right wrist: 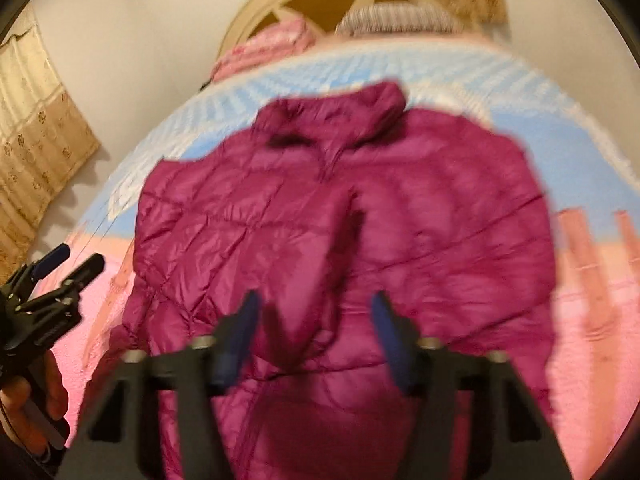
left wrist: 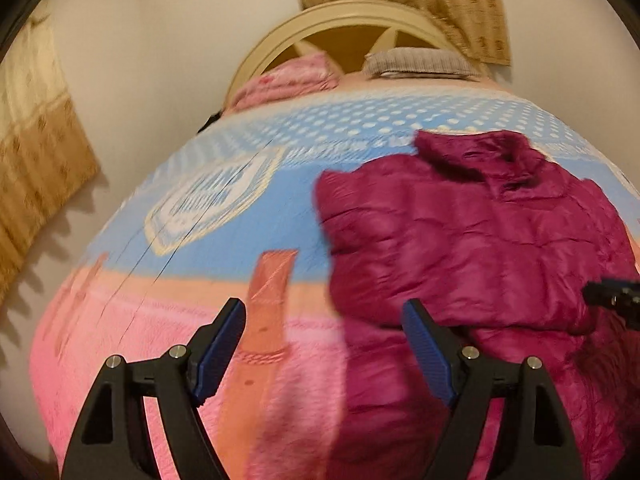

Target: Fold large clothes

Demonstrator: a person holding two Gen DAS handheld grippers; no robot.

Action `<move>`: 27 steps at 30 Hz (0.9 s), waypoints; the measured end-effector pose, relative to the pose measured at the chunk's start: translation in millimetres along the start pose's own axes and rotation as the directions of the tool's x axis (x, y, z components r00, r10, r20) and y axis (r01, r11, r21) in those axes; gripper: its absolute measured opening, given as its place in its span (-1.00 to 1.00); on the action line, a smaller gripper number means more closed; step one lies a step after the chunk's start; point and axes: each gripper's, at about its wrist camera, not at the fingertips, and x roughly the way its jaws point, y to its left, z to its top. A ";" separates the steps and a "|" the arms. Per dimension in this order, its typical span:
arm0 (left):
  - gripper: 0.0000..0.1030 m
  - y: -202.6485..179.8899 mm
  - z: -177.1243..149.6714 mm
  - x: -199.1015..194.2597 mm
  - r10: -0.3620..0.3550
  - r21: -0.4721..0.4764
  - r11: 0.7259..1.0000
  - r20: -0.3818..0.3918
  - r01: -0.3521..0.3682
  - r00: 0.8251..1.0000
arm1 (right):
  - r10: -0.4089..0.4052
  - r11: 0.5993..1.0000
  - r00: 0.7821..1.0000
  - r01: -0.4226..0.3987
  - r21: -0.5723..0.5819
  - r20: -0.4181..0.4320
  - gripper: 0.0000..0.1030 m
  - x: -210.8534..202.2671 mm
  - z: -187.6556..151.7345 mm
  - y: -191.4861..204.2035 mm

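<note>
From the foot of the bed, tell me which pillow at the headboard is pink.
The left pillow is pink, with a flowery print. The right pillow is greyish with fine stripes. Both lie against the headboard, beyond the jacket.

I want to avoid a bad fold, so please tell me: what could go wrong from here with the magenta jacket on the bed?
1. The magenta puffer jacket looks slick and puffy, so a shallow pinch may slip off.
2. A sleeve lies across its front, so folding now may trap it crooked.
3. The left hand-held gripper and the right hand-held gripper are both open and empty above the soft blanket; a deep grab may catch the blanket too.
</note>
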 end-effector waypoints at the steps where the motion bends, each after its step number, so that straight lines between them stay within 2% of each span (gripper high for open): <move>1: 0.57 5.3 0.7 2.7 0.008 -0.011 1.000 -0.009 -0.008 1.000 | 0.007 1.000 1.000 -0.007 0.003 -0.015 -0.29 6.9 -1.9 -0.3; 4: 0.57 27.6 2.0 12.0 0.050 -0.043 0.998 -0.033 -0.052 0.998 | -0.017 1.000 1.000 0.017 -0.025 0.003 -0.55 7.2 -13.0 2.6; 6: 0.57 35.0 5.7 17.5 0.067 -0.057 0.996 -0.048 -0.070 0.997 | -0.037 0.999 0.999 0.038 -0.035 0.013 -0.64 2.9 -21.2 0.5; 11: 0.57 16.4 23.7 19.3 0.026 -0.075 0.997 -0.029 -0.028 0.999 | -0.121 0.992 0.993 0.122 -0.042 0.006 -0.72 -3.1 -30.5 -9.0; 13: 0.57 3.3 34.0 20.7 0.011 -0.053 0.999 -0.012 -0.011 1.000 | -0.111 0.993 0.994 0.111 -0.027 -0.013 -0.72 -4.0 -33.3 -13.5; 15: 0.57 -9.8 47.1 26.3 0.002 -0.033 0.999 0.005 -0.002 1.000 | -0.117 0.993 0.993 0.117 -0.022 0.007 -0.68 -13.8 -33.7 -14.9; 17: 0.57 -15.8 58.5 33.2 0.018 -0.032 0.999 0.024 -0.018 1.000 | -0.098 0.995 0.994 0.098 0.001 0.042 -0.14 -26.2 -28.1 -14.3; 18: 0.57 -17.9 63.3 37.9 0.021 -0.039 0.999 0.023 -0.020 1.000 | -0.080 0.997 0.995 0.078 0.020 0.062 0.46 -32.7 -23.2 -14.2; 19: 0.57 -18.9 66.3 42.0 0.020 -0.045 0.999 0.015 -0.019 1.000 | -0.065 0.997 0.994 0.062 0.036 0.091 0.74 -39.0 -19.5 -13.8; 20: 0.57 -19.9 68.8 47.3 0.012 -0.054 0.998 0.002 -0.012 1.000 | -0.062 0.998 0.991 0.058 0.039 0.116 0.74 -42.2 -14.4 -11.7; 22: 0.57 -22.4 70.8 54.9 0.003 -0.064 0.998 -0.016 -0.004 1.000 | -0.089 0.996 0.990 0.089 0.008 0.110 0.69 -34.7 -5.0 -3.6; 24: 0.57 -26.3 69.9 61.1 -0.006 -0.063 0.998 -0.032 0.004 0.999 | -0.082 0.997 0.993 0.082 0.006 0.082 0.55 -17.1 2.2 1.3; 26: 0.57 -27.2 67.8 63.9 -0.014 -0.061 0.998 -0.040 0.011 0.999 | -0.060 0.998 0.998 0.060 0.007 0.013 0.06 7.8 3.8 2.3; 27: 0.57 -27.3 65.5 64.4 -0.018 -0.056 0.998 -0.041 0.016 0.999 | -0.045 0.999 0.999 0.046 0.005 -0.015 -0.43 17.0 2.8 0.6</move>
